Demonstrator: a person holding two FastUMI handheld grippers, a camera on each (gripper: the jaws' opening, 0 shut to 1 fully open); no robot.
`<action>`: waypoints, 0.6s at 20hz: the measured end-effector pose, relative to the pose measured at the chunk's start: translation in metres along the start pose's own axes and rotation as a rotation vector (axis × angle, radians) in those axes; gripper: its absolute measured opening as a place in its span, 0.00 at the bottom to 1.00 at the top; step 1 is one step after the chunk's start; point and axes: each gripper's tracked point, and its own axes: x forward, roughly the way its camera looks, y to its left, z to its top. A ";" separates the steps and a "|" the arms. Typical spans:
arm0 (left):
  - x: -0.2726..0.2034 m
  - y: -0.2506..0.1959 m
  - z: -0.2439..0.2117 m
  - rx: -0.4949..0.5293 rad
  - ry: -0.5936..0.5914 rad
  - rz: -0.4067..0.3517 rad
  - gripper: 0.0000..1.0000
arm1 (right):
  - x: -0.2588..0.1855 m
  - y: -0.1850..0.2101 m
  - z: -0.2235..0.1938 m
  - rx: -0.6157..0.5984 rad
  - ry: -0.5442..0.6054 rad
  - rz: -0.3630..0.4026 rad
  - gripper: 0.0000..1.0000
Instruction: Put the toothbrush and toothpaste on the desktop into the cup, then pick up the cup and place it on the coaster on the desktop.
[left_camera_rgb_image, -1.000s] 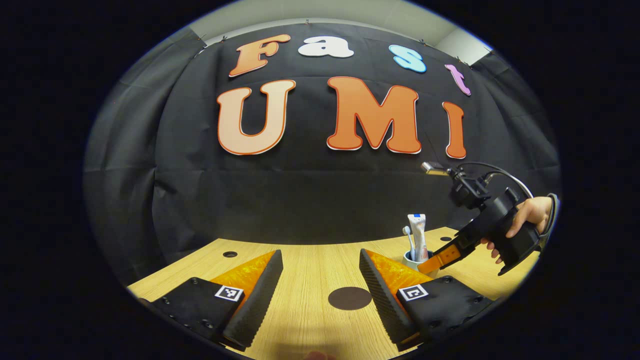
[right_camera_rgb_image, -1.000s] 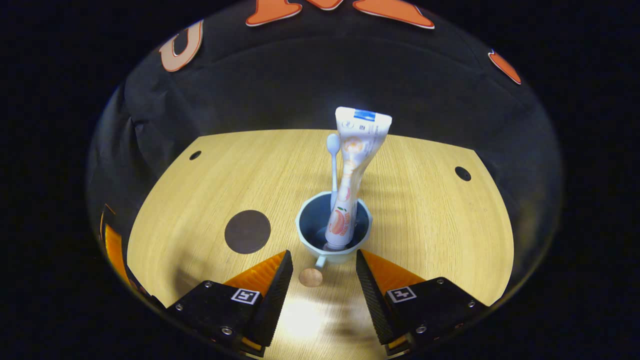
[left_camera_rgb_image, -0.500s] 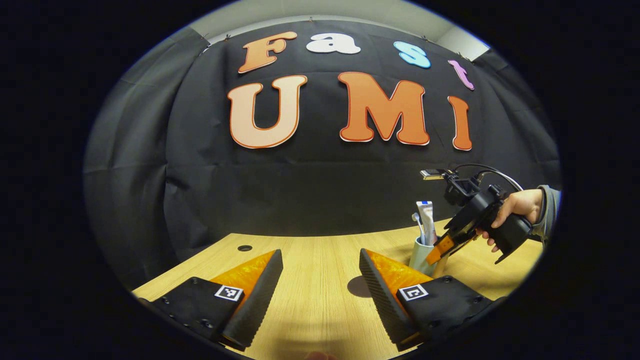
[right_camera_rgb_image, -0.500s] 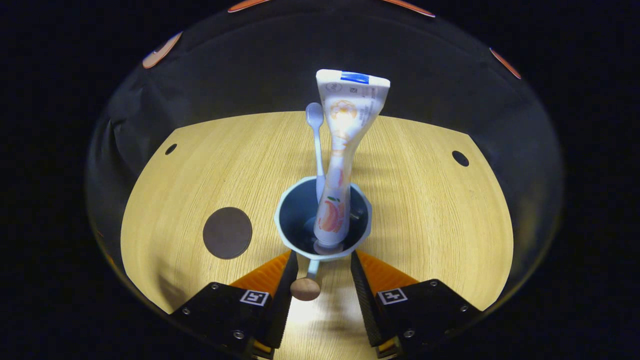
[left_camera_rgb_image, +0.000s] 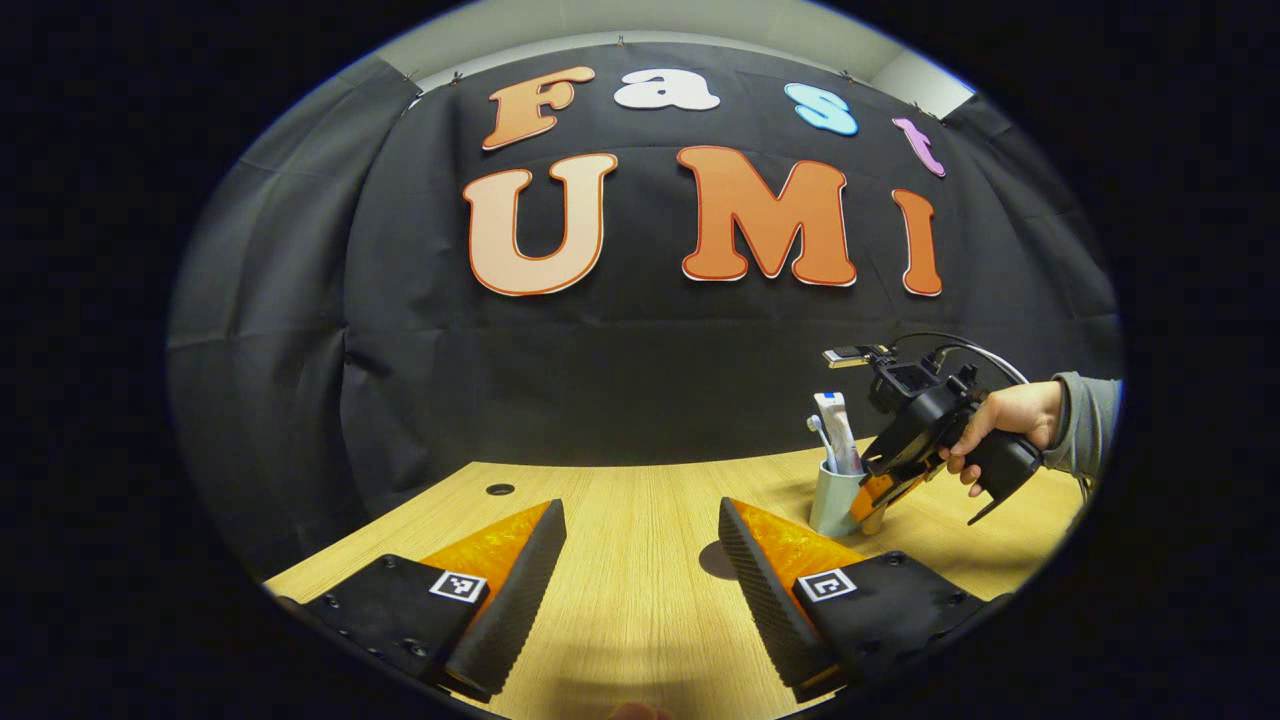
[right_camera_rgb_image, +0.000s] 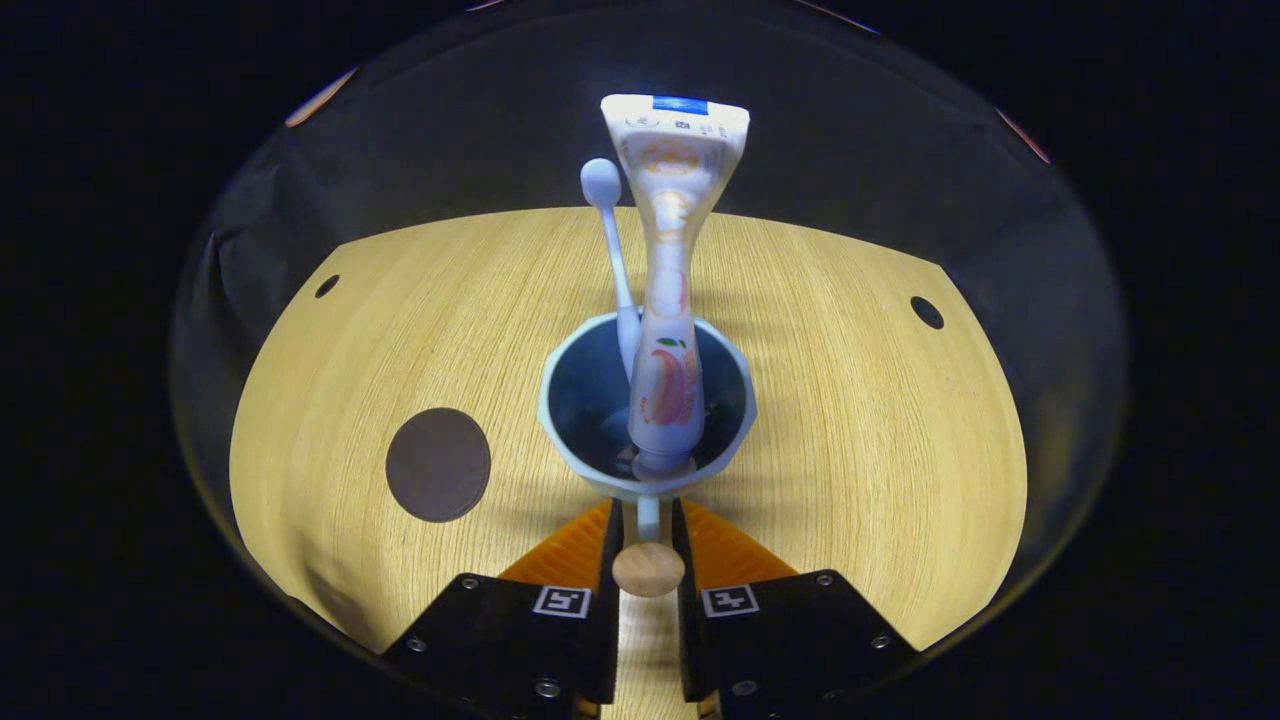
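A pale blue cup stands on the wooden desktop. The toothpaste tube and the toothbrush stand upright in it. My right gripper is shut on the cup's handle, whose round wooden knob shows between the fingers. The dark round coaster lies on the table to the cup's left, apart from it. In the left gripper view my left gripper hangs open over the table with nothing between its fingers. Farther right there are the cup, the right gripper and the hand holding it.
Small round holes sit in the desktop at the far left and far right. The coaster is partly hidden behind my left gripper's right finger. Black cloth walls the back of the table.
My right gripper has moved in toward the cup and its fingers have shut on the handle. The left gripper stays open and has shifted only slightly.
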 end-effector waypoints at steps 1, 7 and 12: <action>-0.001 0.000 -0.002 0.003 0.001 0.002 0.97 | -0.001 0.000 0.000 0.002 -0.001 0.005 0.21; -0.006 -0.002 -0.002 0.020 0.008 0.005 0.96 | -0.001 0.007 0.002 0.002 -0.009 0.059 0.21; -0.007 -0.003 -0.003 0.020 0.012 0.007 0.96 | -0.001 0.010 0.013 -0.021 -0.059 0.108 0.20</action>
